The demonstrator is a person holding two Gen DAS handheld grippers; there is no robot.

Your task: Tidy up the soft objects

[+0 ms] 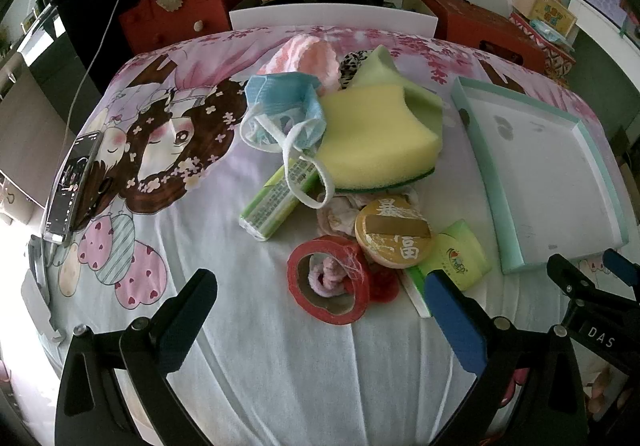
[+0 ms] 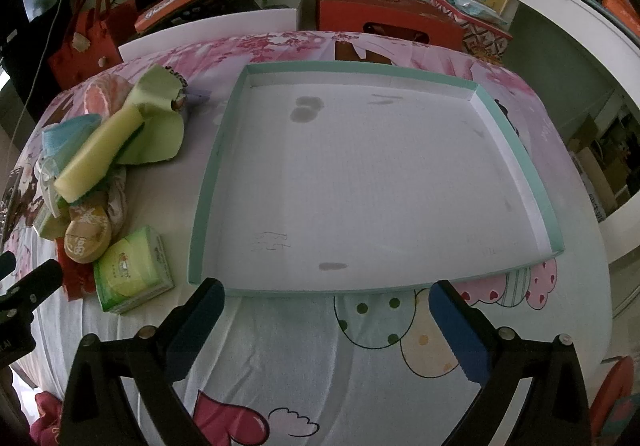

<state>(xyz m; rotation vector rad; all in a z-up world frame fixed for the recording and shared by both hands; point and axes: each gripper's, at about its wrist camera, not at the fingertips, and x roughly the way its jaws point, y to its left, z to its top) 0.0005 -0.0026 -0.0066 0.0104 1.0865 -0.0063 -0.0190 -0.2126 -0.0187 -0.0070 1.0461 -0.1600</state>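
A pile lies on the cartoon bedsheet: a yellow sponge [image 1: 372,138] on a green foam sheet [image 1: 400,86], a blue face mask [image 1: 280,106], a pink-white knitted piece [image 1: 308,54], and a pink hair tie [image 1: 328,278] inside a red tape roll [image 1: 332,286]. The sponge [image 2: 96,158] also shows in the right wrist view. A teal-rimmed white tray [image 2: 216,166] lies empty to the right of the pile. My left gripper [image 1: 320,310] is open just before the tape roll. My right gripper [image 2: 326,310] is open at the tray's near edge.
A round gold tin [image 1: 392,234], a green tissue pack [image 1: 456,258] and a green tube [image 1: 276,198] lie in the pile. A phone [image 1: 72,186] rests at the bed's left edge. Red bags and boxes [image 1: 172,14] stand behind the bed.
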